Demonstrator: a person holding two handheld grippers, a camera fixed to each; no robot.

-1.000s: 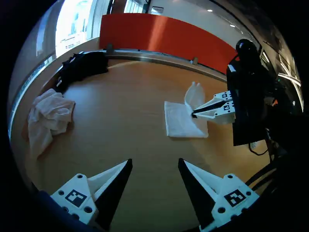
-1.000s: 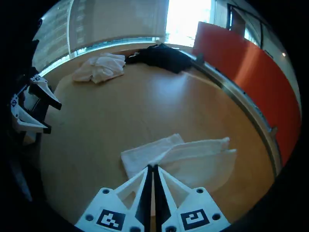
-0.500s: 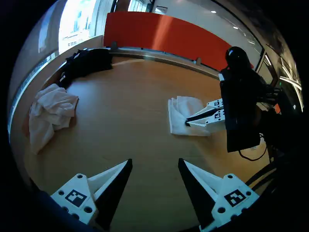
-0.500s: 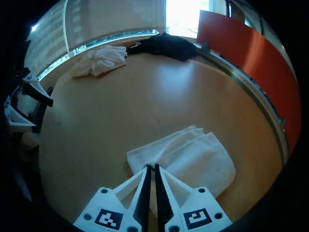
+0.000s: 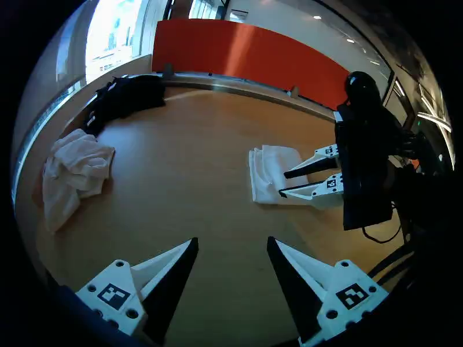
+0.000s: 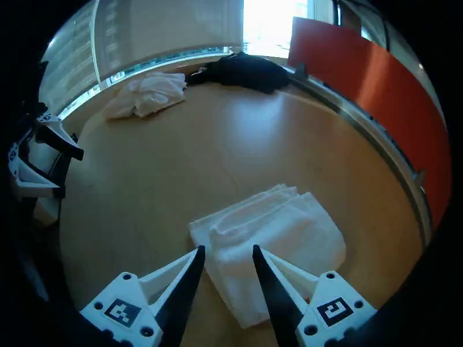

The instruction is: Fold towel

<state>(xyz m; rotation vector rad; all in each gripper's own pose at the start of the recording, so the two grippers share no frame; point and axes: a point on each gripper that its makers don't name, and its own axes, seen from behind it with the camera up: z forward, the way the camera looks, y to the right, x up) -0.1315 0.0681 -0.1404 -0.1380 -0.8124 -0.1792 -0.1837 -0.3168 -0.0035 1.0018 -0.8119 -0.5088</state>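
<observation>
A white towel (image 6: 272,237) lies folded on the wooden table (image 6: 220,150), right in front of my right gripper (image 6: 227,250). That gripper is open, its fingertips just above the towel's near edge and holding nothing. In the left gripper view the same towel (image 5: 267,173) lies mid-right, with the right gripper (image 5: 283,183) open at its right edge, held by a person in black (image 5: 367,162). My left gripper (image 5: 231,243) is open over bare table, well short of the towel. It appears at the far left of the right gripper view as the left gripper (image 6: 68,172).
A crumpled white cloth heap (image 5: 72,173) lies at the table's left edge, and a black garment (image 5: 124,95) sits beyond it near the window. A red partition (image 5: 249,55) with a metal rail runs along the table's far side.
My right gripper has opened and let go of the towel's edge, which now lies folded flat. It has drawn back slightly. The left gripper has stayed put.
</observation>
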